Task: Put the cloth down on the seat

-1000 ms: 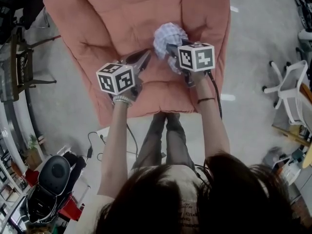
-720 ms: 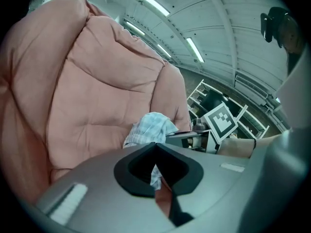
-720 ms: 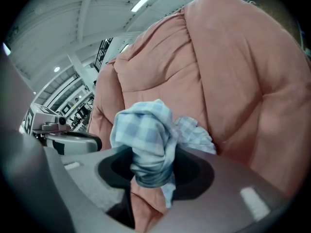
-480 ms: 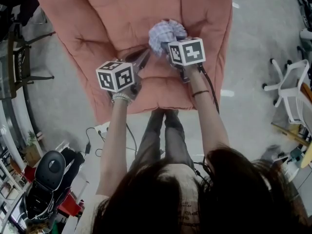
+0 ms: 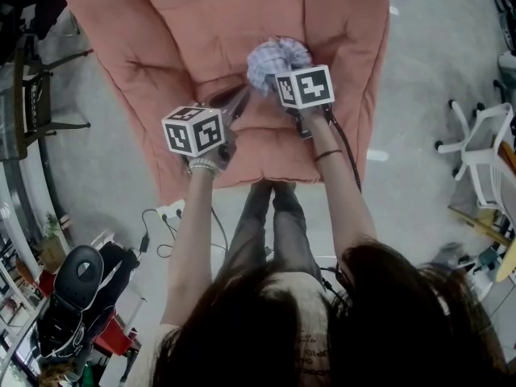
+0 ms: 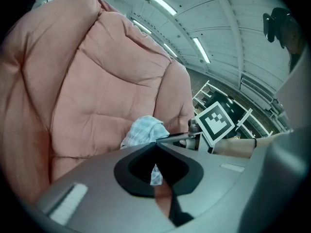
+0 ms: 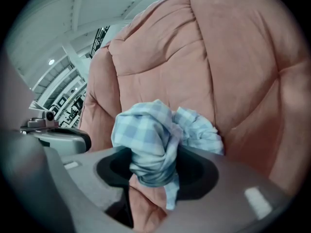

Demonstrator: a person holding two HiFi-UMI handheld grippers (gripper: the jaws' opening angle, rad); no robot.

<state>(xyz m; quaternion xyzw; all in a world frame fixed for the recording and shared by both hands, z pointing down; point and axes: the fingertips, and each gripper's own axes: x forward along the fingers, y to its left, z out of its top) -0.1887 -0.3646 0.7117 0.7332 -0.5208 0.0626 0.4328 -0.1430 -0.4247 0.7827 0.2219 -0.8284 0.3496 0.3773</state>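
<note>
Pushed deeper over the chair in the past second, the right gripper (image 7: 154, 171) still pinches the bunched, blue-checked cloth (image 7: 155, 130), though its jaws are starting to open. The bundle sits low over the seat (image 5: 266, 139) of a pink armchair (image 5: 185, 31), close to the backrest (image 7: 233, 57). Just beside it, the left gripper (image 6: 156, 142) has its jaws pressed together on nothing, tips aimed toward the cloth.

The cloth (image 7: 150, 130), a pale blue-and-white check, is crumpled into a tight wad with one tail hanging down. It is bunched between the opening jaws of the right gripper (image 5: 272, 72). It hangs over the rear of the salmon-pink padded seat (image 5: 266, 147), near the backrest.
</note>
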